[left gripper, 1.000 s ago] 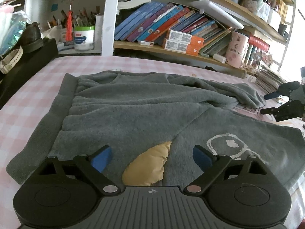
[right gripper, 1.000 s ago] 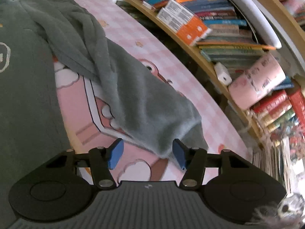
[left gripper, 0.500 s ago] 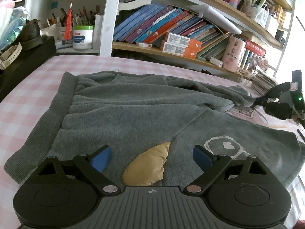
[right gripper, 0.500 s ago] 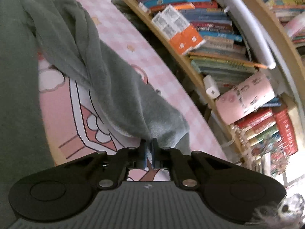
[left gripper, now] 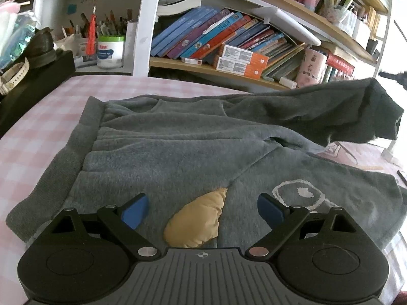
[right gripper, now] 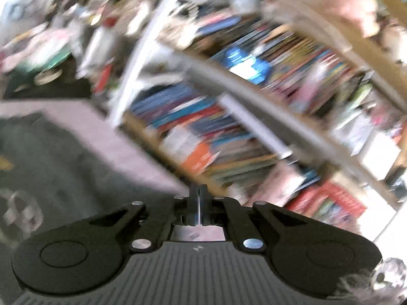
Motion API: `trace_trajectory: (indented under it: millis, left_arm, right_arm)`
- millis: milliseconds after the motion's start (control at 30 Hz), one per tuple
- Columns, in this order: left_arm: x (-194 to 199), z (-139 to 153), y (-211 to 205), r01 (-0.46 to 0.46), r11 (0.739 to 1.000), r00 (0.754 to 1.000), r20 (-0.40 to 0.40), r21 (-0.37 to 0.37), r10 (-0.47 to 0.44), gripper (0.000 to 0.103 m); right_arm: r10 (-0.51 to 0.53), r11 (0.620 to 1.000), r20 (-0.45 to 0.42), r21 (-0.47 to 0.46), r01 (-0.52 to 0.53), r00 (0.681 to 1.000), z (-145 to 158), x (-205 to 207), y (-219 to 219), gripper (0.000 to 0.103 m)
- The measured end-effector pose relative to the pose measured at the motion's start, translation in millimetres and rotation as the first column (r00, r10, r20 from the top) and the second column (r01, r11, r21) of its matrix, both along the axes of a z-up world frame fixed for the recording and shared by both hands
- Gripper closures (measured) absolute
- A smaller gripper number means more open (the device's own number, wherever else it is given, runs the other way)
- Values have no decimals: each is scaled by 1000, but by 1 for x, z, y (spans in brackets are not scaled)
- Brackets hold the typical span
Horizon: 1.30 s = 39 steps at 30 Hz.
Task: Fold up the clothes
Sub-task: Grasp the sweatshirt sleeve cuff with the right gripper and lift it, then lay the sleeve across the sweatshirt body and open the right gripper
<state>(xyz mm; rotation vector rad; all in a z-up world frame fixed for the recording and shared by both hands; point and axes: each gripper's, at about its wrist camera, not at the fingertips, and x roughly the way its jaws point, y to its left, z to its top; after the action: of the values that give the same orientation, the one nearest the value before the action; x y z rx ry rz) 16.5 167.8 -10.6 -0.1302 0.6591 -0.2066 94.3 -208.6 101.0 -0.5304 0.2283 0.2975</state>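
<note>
A grey sweater lies spread on the pink checked table, with a yellow patch and a white ring print near me. My left gripper hangs open just above the sweater, its blue pads on either side of the yellow patch. The right sleeve is raised off the table and stretches to the right, where a dark bit of the right gripper shows at the edge. In the blurred right wrist view my right gripper is shut, above the sweater; the pinched cloth is hidden there.
A bookshelf packed with books runs along the table's far side. A black box with a watch on it stands at the far left, a white can behind it. Bare tablecloth lies left of the sweater.
My right gripper shut on the sleeve's end, then rose and swung up, lifting the sleeve off the table. The left gripper stayed where it was.
</note>
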Motion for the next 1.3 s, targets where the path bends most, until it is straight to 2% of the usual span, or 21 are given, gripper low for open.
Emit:
trace_trajectory:
  millis: [33,100,200,367,400,433,467,500,533,700,800,867,967,1033,1133,1200,1233,1300]
  left_arm:
    - [0,0,0,2,1000,1000,0,2,-2,9]
    - [0,0,1,3,1000,1000,0,0,-3,9]
    - [-1,0,2,4,1000,1000,3,-6,-4,9]
    - [-1,-1,2,11,1000,1000,9,-2,-11,9]
    - [-1,-1,2,13,1000,1000,8,0,-13,8]
    - [-1,-1,2,15,1000,1000,6,2,-15,8]
    - [0,-1,2,16,1000,1000,4,2,-16,8]
    - [0,-1,2,17,1000,1000,4,2,-17,8]
    - [0,-1,2,16,1000,1000,3,2,-16,8]
    - [0,-2,-3,21,999,1000,5,24,-21,5]
    - [1,-2,-7,24,999,1000,0,48,-24,4]
    - [1,-2,-7,27,998,1000,-1,54,-27,4]
    - [0,-2,-7,27,998,1000,0,51,-27,4]
    - [0,-2,-7,26,998,1000,0,52,-26,4]
    - [0,-2,-8,30,998,1000,-2,64,-30,4]
    - [1,-2,-9,30,997,1000,-5,67,-30,4]
    - [2,-2,-9,31,997,1000,-6,69,-30,4]
    - [2,-1,-9,31,997,999,-10,73,-31,4]
  right_arm:
    - [-35,999,11,-3,35,999,2,9,-3,102]
    - [-94,996,-38,-15,93,995,0,38,-11,102]
    - [-145,989,-169,-22,143,975,-18,77,-23,101]
    - [-41,999,-322,15,48,946,-53,70,-16,98]
    - [-16,1000,-347,4,19,938,-59,62,-11,92]
    - [9,1000,-369,-6,-12,929,-64,54,-7,80]
    - [37,999,-387,-16,-46,921,-68,44,-2,73]
    - [64,997,-406,-21,-79,912,-71,34,1,57]
    - [91,994,-426,-18,-110,900,-73,23,4,46]
    - [171,982,-509,19,-188,844,-80,-15,5,39]
    - [137,988,-530,9,-157,837,-91,-17,5,40]
    - [104,992,-540,-5,-127,835,-99,-14,5,45]
    - [64,998,-568,24,-62,821,-107,-6,-1,63]
    - [51,999,-568,42,-33,822,-104,-3,-6,83]
    - [37,999,-514,19,-32,857,-90,-10,-8,86]
    - [66,998,-471,17,-66,880,-76,-16,-10,87]
    - [108,994,-460,48,-96,882,-67,-18,-11,88]
    - [210,974,-448,169,-149,869,-43,-22,-17,88]
